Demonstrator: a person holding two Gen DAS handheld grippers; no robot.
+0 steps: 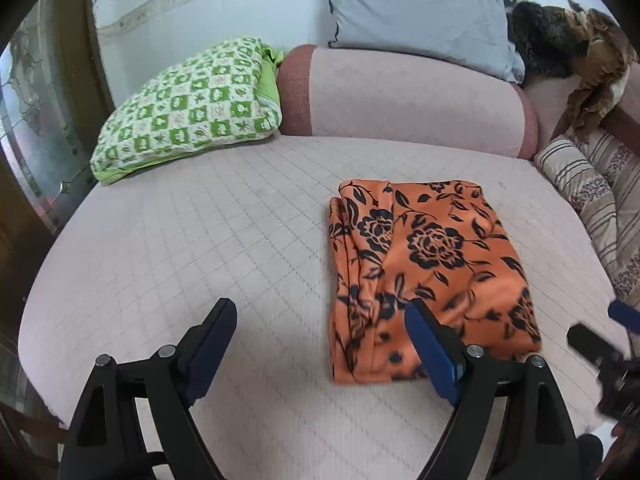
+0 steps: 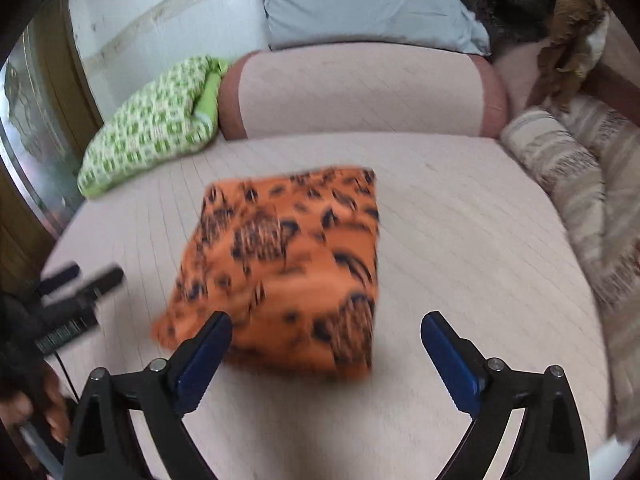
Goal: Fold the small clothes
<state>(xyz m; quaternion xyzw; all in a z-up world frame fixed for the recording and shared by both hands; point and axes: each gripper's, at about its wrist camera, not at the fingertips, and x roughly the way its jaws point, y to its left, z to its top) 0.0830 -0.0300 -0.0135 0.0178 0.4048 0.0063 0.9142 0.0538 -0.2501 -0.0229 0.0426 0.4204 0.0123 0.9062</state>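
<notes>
I'm over a pale quilted bed (image 1: pixel 200 240) against a white wall (image 1: pixel 200 4). From the left: a green checked pillow (image 1: pixel 188 108), a pink bolster (image 1: pixel 400 100), a striped cushion (image 1: pixel 580 184). The folded orange flowered cloth (image 1: pixel 424 264) lies flat, mid-bed. My left gripper (image 1: pixel 320 328) and right gripper (image 2: pixel 326 340) hang above it, jaws released, holding nothing.

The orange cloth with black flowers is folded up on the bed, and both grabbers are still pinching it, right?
Not quite. The orange cloth does lie folded on the bed, but neither gripper pinches it. The left wrist view shows the left gripper with fingers spread wide and nothing between them, and the right wrist view shows the right gripper open too.
</notes>
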